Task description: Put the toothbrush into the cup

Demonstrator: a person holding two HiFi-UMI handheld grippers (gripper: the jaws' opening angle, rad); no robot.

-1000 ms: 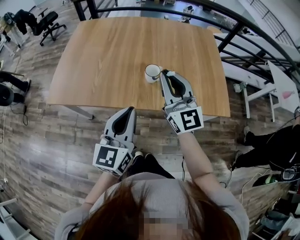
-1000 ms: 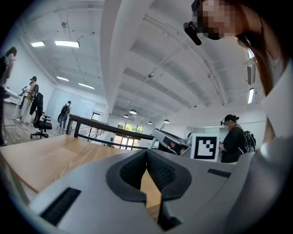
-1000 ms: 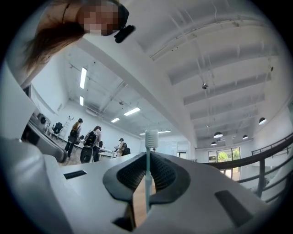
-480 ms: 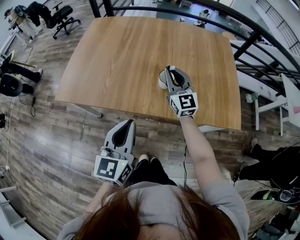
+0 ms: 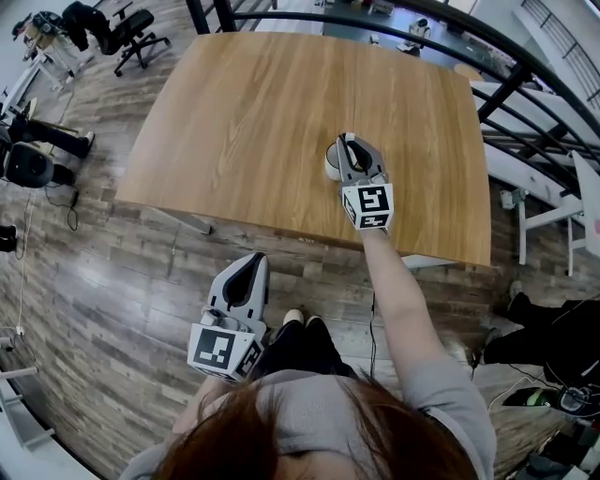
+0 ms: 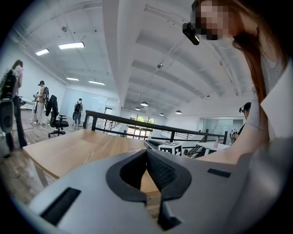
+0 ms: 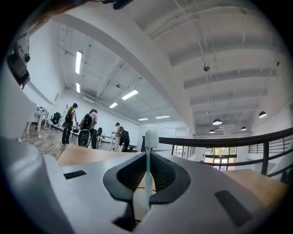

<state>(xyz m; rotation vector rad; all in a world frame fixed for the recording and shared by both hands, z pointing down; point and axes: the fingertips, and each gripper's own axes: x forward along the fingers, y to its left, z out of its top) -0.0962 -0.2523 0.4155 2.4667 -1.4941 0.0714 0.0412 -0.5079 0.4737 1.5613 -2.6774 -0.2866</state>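
Note:
A white cup point(image 5: 331, 161) stands on the wooden table point(image 5: 234, 112), right of its middle and near the front edge. My right gripper point(image 5: 349, 142) reaches over the table, its tips right at the cup and covering part of it. It is shut on a pale toothbrush point(image 7: 147, 178), which stands upright between the jaws with its bristle head point(image 7: 151, 137) above them. The cup does not show in the right gripper view. My left gripper point(image 5: 253, 262) hangs over the floor in front of the table, shut and with nothing in it point(image 6: 147, 154).
A black railing point(image 5: 422, 23) runs behind the table. Office chairs point(image 5: 127, 28) and equipment stand on the wood floor at the far left. A white desk point(image 5: 553, 202) and a seated person's legs point(image 5: 548, 323) are at the right.
My right gripper has moved forward over the table and down, up to the cup, toothbrush still in it. The left gripper has sunk back a little toward the body.

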